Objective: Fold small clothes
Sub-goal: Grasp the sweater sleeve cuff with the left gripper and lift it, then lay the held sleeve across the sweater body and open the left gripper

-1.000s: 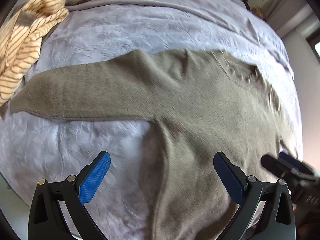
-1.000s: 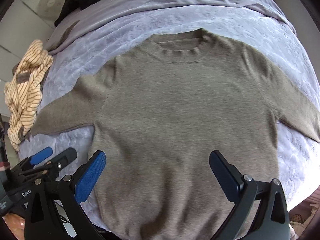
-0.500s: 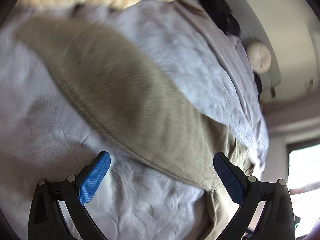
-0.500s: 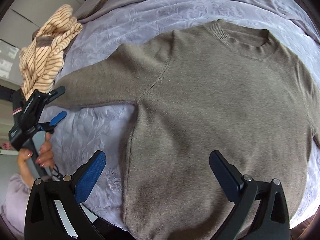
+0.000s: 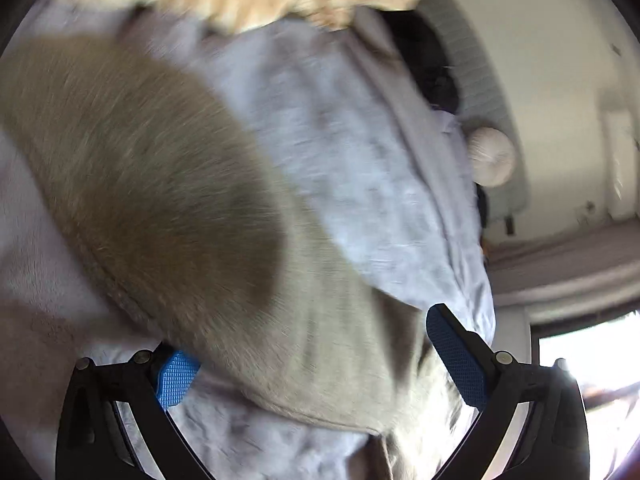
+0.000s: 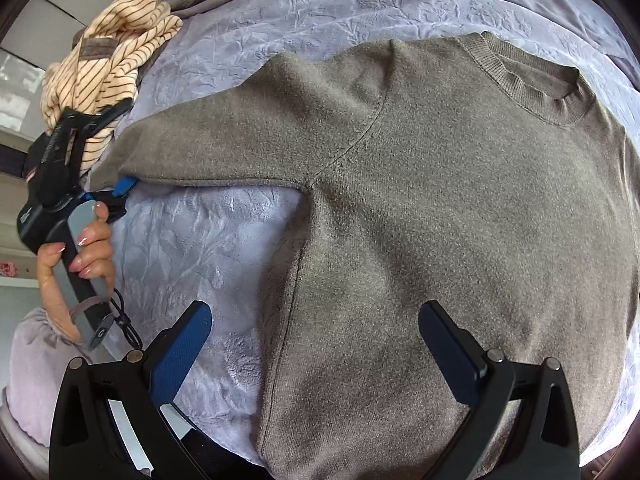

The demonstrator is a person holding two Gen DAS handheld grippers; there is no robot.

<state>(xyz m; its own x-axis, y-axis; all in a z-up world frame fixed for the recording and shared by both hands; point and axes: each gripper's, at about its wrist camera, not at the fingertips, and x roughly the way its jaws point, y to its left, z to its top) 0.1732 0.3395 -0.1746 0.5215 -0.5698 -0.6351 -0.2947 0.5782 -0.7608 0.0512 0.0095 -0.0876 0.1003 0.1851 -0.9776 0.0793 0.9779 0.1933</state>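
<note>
Olive sweater [image 6: 440, 220] x1, striped top [image 6: 108, 44] x1

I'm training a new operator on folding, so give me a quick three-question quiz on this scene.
1. True or false: the right gripper is shut on the sweater.
2. Which part lies between the left gripper's open fingers? A collar, B sleeve, C hem.
3. Fill in: the crumpled cream garment beyond the sleeve has dark ___.
Key: 1 false; 2 B; 3 stripes.
</note>
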